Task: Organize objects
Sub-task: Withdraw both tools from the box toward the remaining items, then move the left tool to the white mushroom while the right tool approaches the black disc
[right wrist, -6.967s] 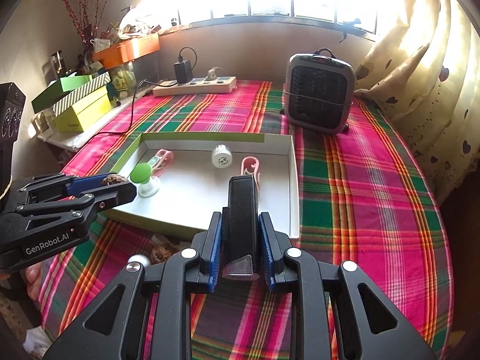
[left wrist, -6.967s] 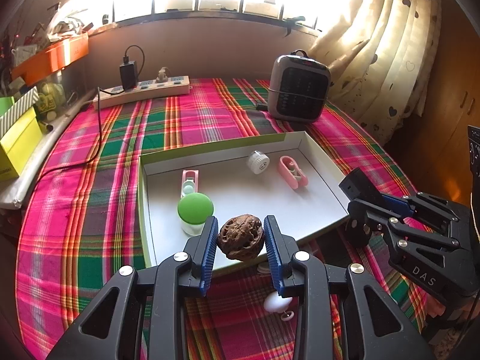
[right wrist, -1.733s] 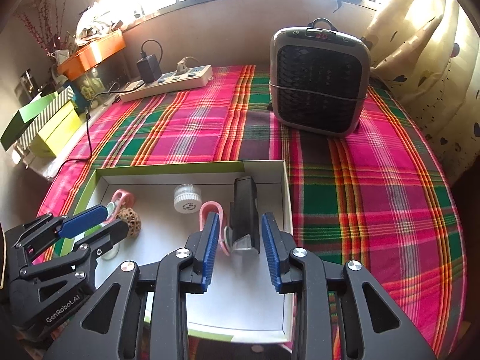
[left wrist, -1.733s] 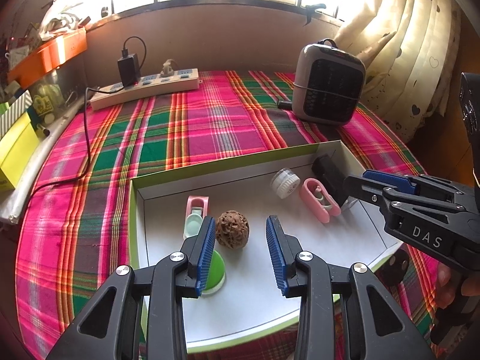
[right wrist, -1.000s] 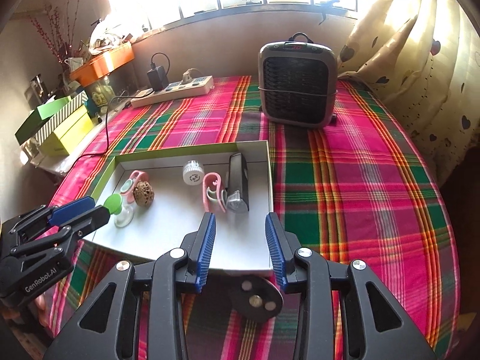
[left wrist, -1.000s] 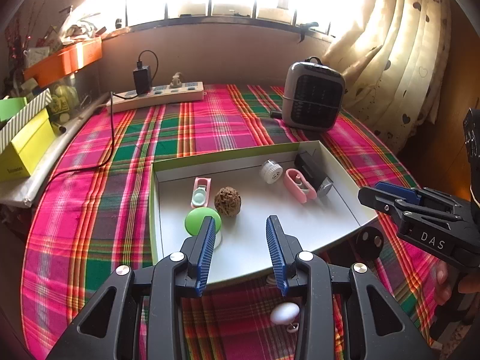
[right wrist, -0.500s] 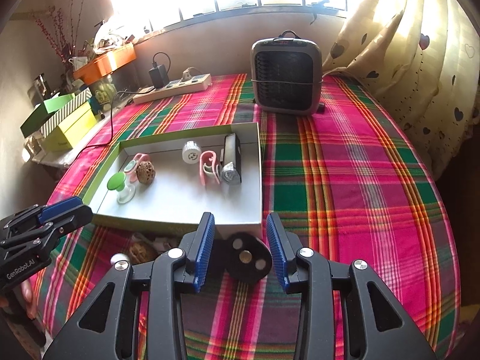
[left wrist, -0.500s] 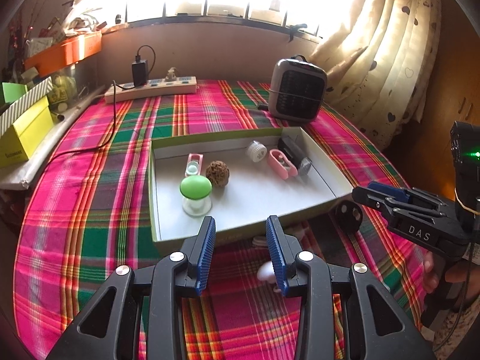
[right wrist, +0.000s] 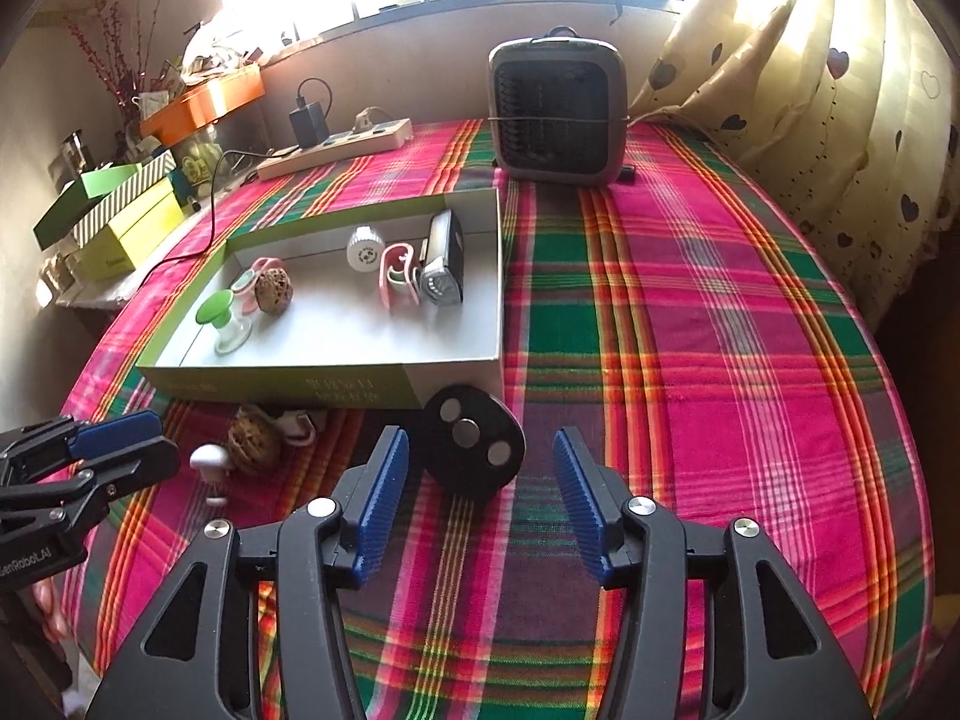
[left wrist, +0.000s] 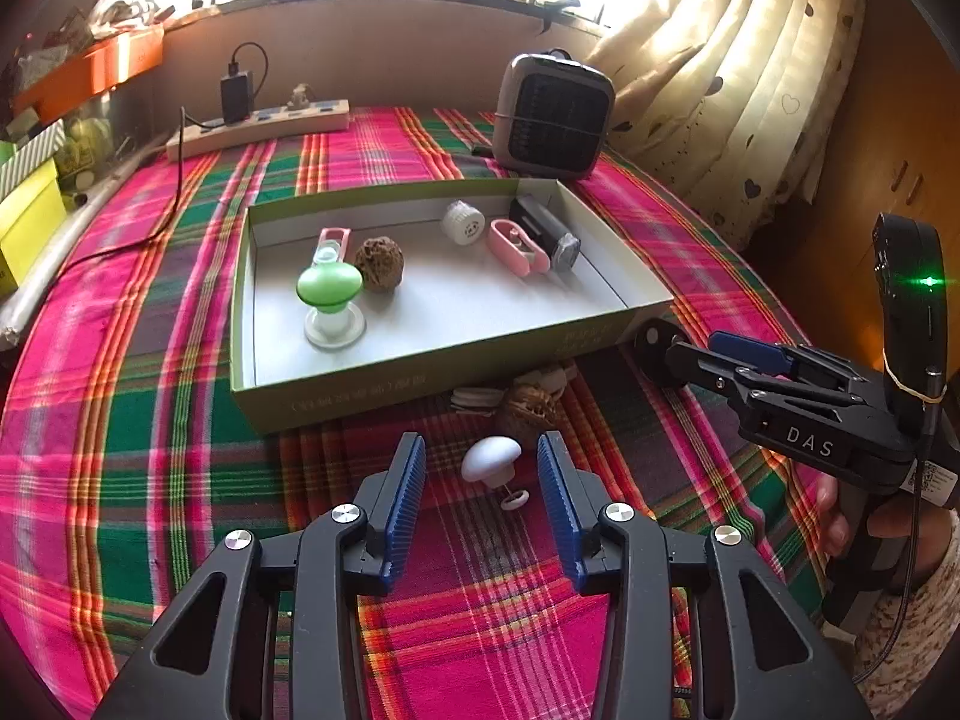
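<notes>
Each black tool (left wrist: 480, 468) has blue ribbed pads (left wrist: 405, 498), silver screws, white lettering; a speckled cream sleeve (left wrist: 918, 618).

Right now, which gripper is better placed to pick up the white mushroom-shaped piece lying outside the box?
Left. The left gripper has the white mushroom piece framed between its opening jaws, untouched. The right gripper faces the black disc instead.
</notes>
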{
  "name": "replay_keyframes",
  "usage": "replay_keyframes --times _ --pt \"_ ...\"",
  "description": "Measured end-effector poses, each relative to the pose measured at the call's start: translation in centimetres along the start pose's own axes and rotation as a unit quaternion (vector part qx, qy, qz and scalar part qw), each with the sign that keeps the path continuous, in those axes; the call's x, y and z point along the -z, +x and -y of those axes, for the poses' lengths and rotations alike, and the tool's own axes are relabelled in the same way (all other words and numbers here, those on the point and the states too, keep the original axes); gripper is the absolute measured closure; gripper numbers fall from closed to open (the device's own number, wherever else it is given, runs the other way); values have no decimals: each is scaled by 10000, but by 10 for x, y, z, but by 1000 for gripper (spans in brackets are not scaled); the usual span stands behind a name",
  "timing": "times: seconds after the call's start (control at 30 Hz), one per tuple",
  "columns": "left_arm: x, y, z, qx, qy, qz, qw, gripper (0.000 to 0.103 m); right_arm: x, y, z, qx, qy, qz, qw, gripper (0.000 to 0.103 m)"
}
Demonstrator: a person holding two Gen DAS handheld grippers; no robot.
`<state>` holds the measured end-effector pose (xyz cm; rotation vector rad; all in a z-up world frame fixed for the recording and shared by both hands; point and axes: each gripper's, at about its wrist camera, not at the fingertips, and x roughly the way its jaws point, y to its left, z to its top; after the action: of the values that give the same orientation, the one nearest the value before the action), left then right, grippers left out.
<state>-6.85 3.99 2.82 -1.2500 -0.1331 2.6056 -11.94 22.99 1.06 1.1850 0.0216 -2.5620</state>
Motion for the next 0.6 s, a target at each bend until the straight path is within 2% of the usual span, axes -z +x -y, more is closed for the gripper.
replay_keyframes --times 0.27,0.6 --pt "4 8 -5 59 -145 -131 9998 63 4 12 -2 -36 -92 -151 9998 47" --pt "3 17 -6 154 -160 -214 9995 61 2 22 0 -20 -166 -245 9996 47"
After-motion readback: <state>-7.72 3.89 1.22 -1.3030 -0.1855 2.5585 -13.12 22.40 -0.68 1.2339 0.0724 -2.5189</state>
